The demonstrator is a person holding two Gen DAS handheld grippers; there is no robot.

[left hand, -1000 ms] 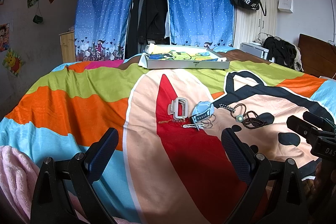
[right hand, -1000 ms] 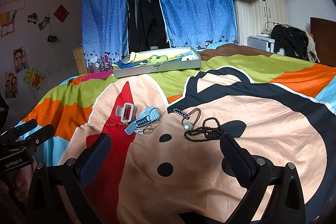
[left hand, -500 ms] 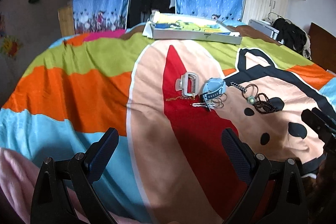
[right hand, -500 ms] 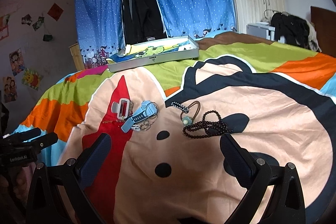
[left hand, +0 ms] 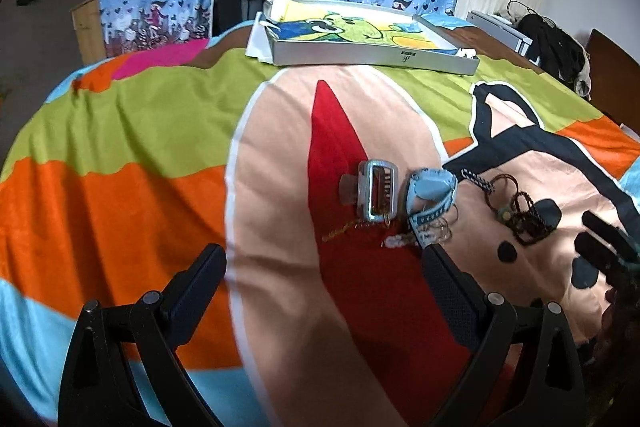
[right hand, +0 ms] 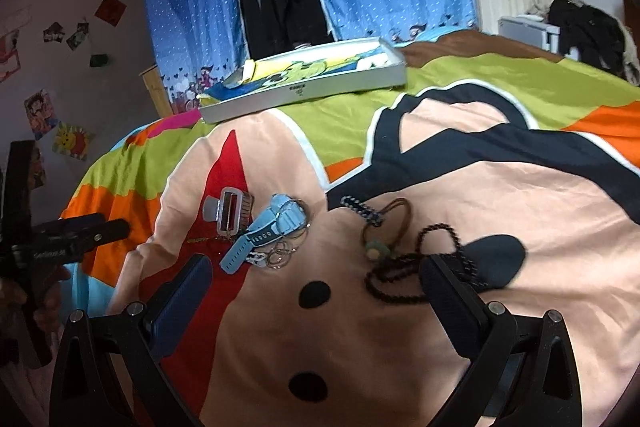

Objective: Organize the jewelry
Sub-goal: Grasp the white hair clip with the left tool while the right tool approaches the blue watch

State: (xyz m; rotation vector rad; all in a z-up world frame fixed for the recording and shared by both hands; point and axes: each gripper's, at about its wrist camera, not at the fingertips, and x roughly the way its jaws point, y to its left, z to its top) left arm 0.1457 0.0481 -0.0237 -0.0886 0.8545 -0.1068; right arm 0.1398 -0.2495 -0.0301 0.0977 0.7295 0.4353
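Hovering over untouched jewelry, both grippers spread wide and empty.

Nothing looks sorted yet: beside the blue watch (right hand: 264, 233) lie the hair claw (right hand: 228, 213), thin rings (right hand: 286, 251) and a gold chain (left hand: 346, 229); the dark bead strand (right hand: 420, 269) lies well right of it. Left gripper (left hand: 324, 267) and right gripper (right hand: 314, 277) hold nothing; the white tray (right hand: 312, 89), far behind the watch, holds no jewelry that I can see.
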